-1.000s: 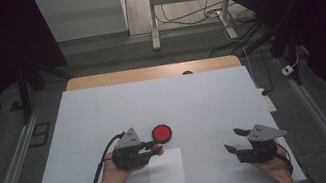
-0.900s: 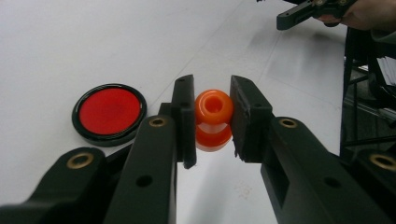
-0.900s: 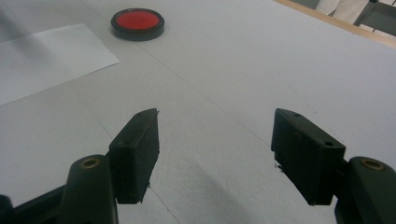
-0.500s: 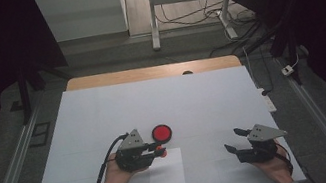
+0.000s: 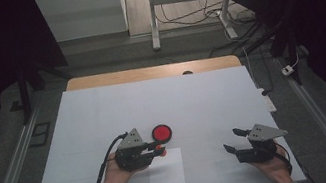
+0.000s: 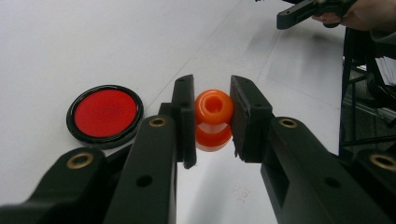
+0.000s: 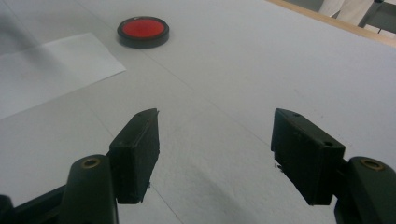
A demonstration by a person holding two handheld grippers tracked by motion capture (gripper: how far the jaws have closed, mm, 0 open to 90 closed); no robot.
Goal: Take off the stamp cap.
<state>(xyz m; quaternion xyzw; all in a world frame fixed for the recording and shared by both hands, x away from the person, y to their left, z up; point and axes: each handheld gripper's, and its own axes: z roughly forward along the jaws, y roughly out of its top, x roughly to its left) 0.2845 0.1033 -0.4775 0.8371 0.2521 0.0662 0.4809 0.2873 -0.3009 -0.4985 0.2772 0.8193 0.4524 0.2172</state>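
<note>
Fingers of left gripper (image 6: 212, 119) pinch a glossy orange spool (image 6: 213, 120); right gripper (image 7: 215, 158) fingers spread.

Dim room, table (image 5: 103, 112) evenly lit (edges dark), close-ups slightly soft.

- A white table (image 5: 103, 112) with a wooden far edge.
- A red disc (image 5: 161, 133) with a black rim lies on it.
- A white paper sheet (image 5: 168, 174) lies near the front edge.

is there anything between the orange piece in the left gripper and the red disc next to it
Nothing visible. The left gripper is shut on the orange piece, and only bare white table lies between it and the red disc just beside it.
</note>
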